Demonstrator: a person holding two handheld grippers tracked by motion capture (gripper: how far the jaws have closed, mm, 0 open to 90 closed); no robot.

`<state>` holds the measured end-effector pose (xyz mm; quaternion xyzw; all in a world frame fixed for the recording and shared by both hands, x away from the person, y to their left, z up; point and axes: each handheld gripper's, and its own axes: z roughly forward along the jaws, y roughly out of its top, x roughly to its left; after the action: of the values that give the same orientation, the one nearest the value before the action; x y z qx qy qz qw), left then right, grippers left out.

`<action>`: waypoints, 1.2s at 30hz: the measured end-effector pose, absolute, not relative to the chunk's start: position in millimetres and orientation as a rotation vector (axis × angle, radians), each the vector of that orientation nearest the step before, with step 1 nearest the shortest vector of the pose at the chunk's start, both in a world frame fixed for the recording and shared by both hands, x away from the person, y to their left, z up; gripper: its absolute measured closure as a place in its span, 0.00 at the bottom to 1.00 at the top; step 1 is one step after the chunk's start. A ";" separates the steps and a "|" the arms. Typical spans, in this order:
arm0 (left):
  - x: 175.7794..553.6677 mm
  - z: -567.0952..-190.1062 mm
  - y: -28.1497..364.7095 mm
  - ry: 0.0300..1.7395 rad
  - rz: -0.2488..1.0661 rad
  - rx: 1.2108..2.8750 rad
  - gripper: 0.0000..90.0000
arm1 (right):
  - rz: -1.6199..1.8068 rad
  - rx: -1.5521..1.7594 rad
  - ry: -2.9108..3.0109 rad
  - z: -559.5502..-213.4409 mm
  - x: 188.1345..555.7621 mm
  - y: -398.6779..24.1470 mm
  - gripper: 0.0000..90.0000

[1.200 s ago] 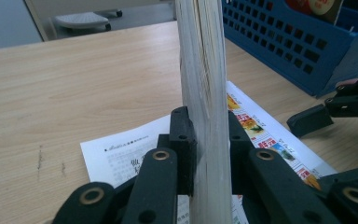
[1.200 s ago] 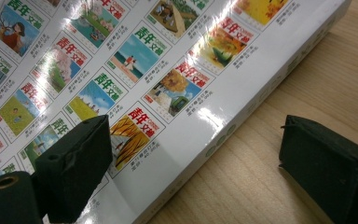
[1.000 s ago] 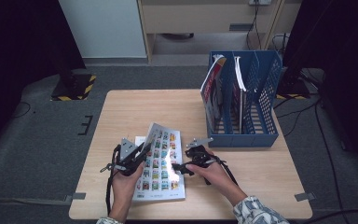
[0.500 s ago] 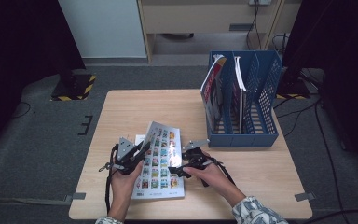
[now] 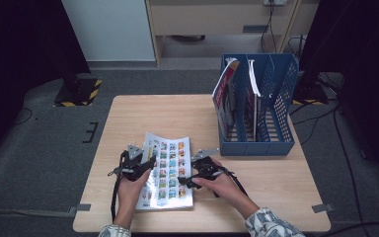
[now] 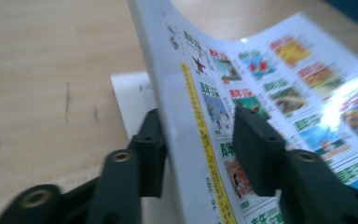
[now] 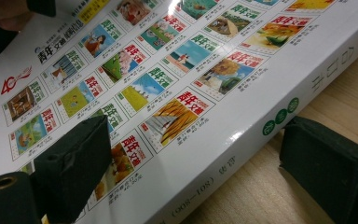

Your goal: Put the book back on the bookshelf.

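A thick white book (image 5: pixel 169 168) with rows of small colour pictures on its cover lies near the table's front edge. My left gripper (image 5: pixel 151 162) is at its left edge. In the left gripper view the raised, curling cover (image 6: pixel 261 79) passes between the jaws of that gripper (image 6: pixel 198 126). They have just been opening and stand apart, no longer pinching it. My right gripper (image 5: pixel 186 181) is at the book's right side. Seen from the right gripper (image 7: pixel 196 149), its jaws are wide and straddle the spine (image 7: pixel 242 154), one over the cover, one on the wood.
A blue file rack (image 5: pixel 276 143) stands at the table's right rear, with a few magazines (image 5: pixel 224 96) upright in its left slots. Bare wooden table (image 5: pixel 153 113) stretches behind and left of the book. Cables trail from both grippers toward the front edge.
The left hand has sunk with the cover's edge, so the cover sits lower and flatter. Its jaws have parted from the cover. The right gripper has stayed put.
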<state>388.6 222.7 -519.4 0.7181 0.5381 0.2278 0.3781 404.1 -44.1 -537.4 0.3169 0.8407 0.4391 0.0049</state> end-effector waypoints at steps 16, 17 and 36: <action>385.9 -526.4 237.1 1.431 0.512 1.810 0.42 | 1.348 0.955 2.651 -536.6 405.1 -42.8 0.09; 386.2 -527.4 238.4 1.431 0.491 1.797 0.42 | 1.336 0.953 2.657 -536.0 405.8 -41.5 0.08; 387.2 -527.7 240.6 1.410 0.475 1.811 0.42 | 1.306 0.891 2.725 -533.8 426.3 -16.2 0.08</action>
<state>387.2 240.6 -527.7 0.7121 0.5543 0.1868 0.3882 426.3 -16.2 -533.8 0.2828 0.8649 0.4146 -0.0044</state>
